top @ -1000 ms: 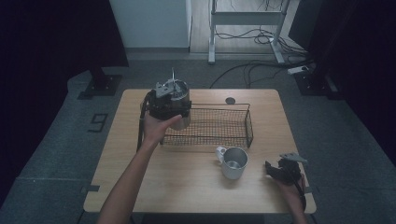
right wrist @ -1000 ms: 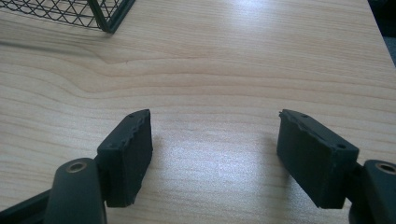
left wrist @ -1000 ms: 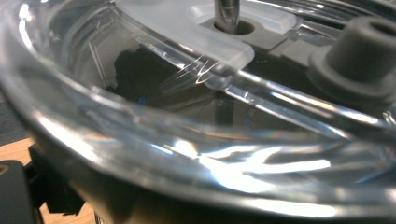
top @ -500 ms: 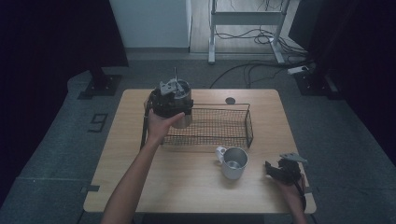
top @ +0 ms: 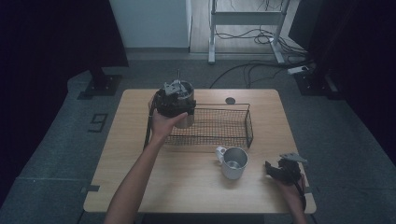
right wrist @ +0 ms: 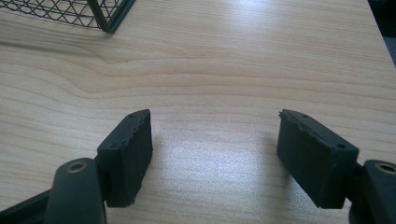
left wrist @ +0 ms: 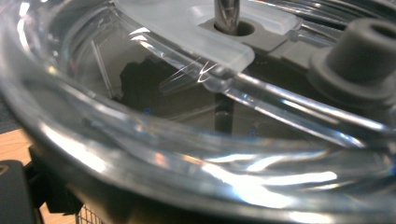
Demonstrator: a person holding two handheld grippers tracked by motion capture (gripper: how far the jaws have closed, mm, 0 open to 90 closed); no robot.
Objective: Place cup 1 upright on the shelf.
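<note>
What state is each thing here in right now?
Glass jar: upright, lid on, held at the wire basket's left end.
Left gripper: jaws closed on the glass jar.
Right gripper: jaws open, nothing between them, low over the table.
Metal mug: upright, empty, standing on the table.
Wire basket: on the table, nothing in its right part.

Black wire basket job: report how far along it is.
Done: nothing visibly lies in the black wire basket yet. In hand: the left gripper holds a clear-lidded metal jar at the basket's left end. Left: setting it down; the steel mug stands on the table outside, with the right gripper open nearby.
</note>
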